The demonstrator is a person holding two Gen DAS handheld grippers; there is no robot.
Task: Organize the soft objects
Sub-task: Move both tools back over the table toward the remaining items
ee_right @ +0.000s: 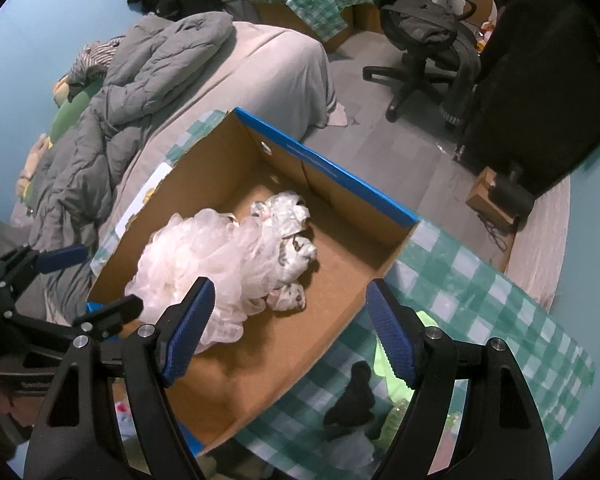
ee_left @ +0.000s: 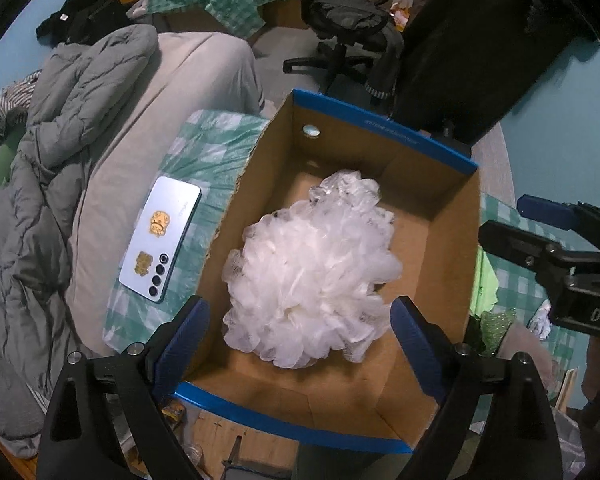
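A white mesh bath pouf (ee_left: 312, 268) lies inside an open cardboard box with blue rims (ee_left: 384, 136), with a crumpled clear plastic bag (ee_left: 346, 188) just behind it. In the right wrist view the pouf (ee_right: 196, 256) and the bag (ee_right: 288, 232) lie in the same box (ee_right: 340, 176). My left gripper (ee_left: 300, 344) is open and empty above the box's near end, over the pouf. My right gripper (ee_right: 290, 328) is open and empty over the box's near right wall. A black soft item (ee_right: 354, 396) and a light green one (ee_right: 384, 360) lie on the checkered cloth beside the box.
A white phone (ee_left: 162, 240) lies on the green checkered cloth (ee_left: 212, 148) left of the box. A bed with a grey quilt (ee_left: 52, 160) is at the left. An office chair (ee_left: 348, 28) stands on the floor behind. A dark cabinet (ee_right: 540, 72) is at the right.
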